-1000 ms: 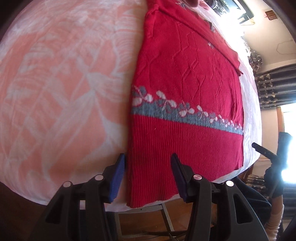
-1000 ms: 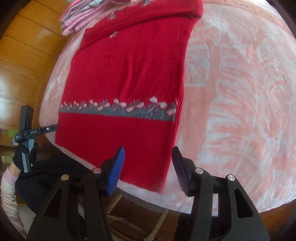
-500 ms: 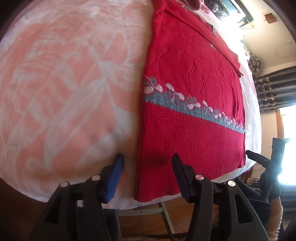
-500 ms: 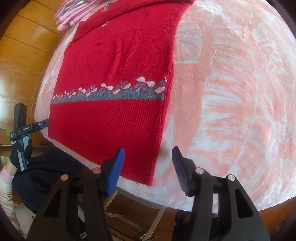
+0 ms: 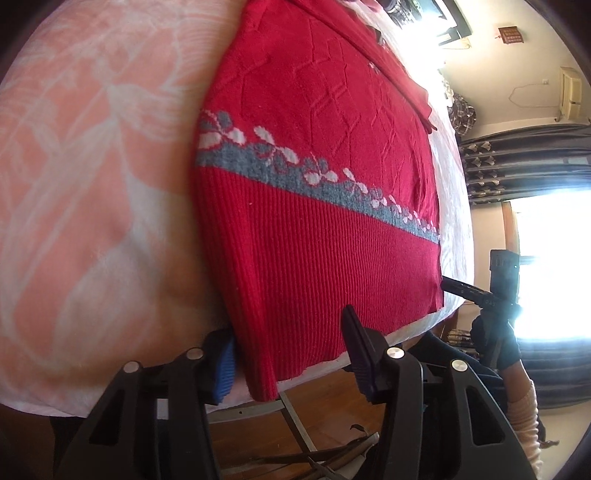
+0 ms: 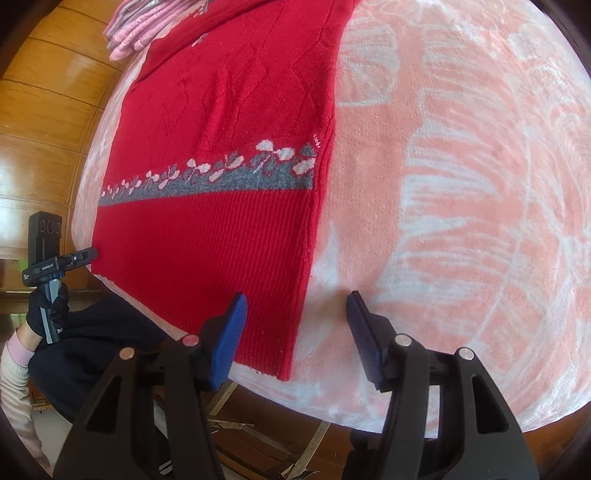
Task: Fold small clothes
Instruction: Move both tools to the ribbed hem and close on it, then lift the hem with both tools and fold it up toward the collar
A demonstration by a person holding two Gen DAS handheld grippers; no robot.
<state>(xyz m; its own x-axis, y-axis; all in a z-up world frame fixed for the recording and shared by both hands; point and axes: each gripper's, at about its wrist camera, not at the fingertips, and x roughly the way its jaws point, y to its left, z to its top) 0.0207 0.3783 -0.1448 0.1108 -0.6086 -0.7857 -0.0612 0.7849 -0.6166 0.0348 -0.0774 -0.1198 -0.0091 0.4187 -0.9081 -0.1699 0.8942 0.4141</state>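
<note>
Grippers come first: your left gripper [image 5: 288, 354] and right gripper [image 6: 293, 336] each straddle a near hem corner of the red sweater [image 5: 325, 206], fingers spread and nothing pinched yet, presumably so you can lift both corners together. The sweater lies flat on the pink-and-white cloth [image 6: 461, 166] covering the tabletop, hem at the near edge so the corners are reachable. Farther off, its collar end is cut off by the frame, and the pink folded pile [image 6: 136, 26] behind is too cropped to identify.
</note>
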